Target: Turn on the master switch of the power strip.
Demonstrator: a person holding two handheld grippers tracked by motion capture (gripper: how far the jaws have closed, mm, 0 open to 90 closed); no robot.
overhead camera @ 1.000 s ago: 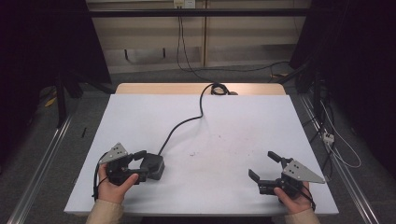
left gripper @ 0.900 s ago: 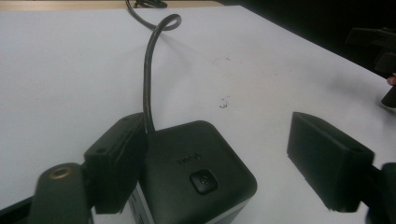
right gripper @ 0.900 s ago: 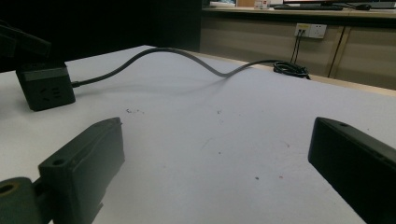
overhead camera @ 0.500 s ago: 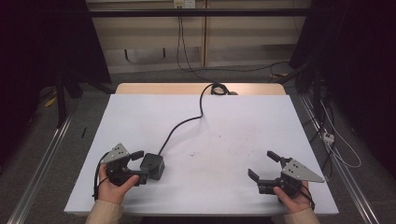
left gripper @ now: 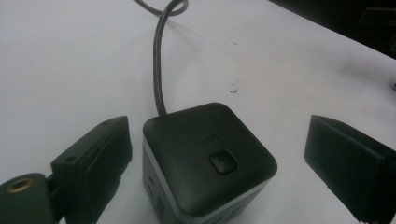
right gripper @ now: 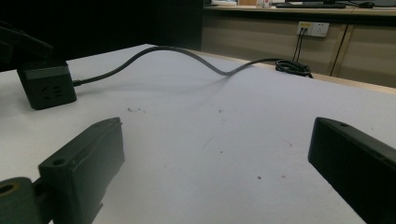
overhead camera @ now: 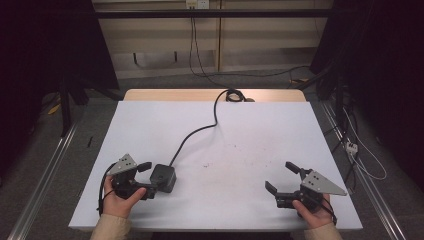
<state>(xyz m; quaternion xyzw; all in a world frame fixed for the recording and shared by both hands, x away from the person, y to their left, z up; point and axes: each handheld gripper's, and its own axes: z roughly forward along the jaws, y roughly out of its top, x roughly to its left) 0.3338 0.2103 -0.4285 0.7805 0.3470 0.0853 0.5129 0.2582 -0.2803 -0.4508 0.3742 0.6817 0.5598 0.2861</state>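
Note:
A black cube-shaped power socket (overhead camera: 164, 178) (left gripper: 205, 154) with a button on top rests on the white table (overhead camera: 250, 130) near the front left. Its black cable (overhead camera: 195, 132) runs to the far edge. My left gripper (overhead camera: 148, 178) (left gripper: 219, 135) straddles the cube. Its jaws have just been opening and stand open, with a gap between each pad and the cube's sides. At the front right, my right gripper (overhead camera: 280, 176) (right gripper: 215, 140) is open over bare table, with nothing between its jaws. The right gripper view shows the cube (right gripper: 46, 86) far off to the left.
The cable ends in a coil (overhead camera: 232, 94) at the table's far edge. A wall outlet (right gripper: 313, 29) sits on the back wall. Metal rails (overhead camera: 45, 170) run along the floor on both sides of the table. Small dark specks (overhead camera: 206, 164) mark the tabletop.
The left gripper's jaws have spread wider, away from the sides of the cube. Both hands and the cube have stayed where they were.

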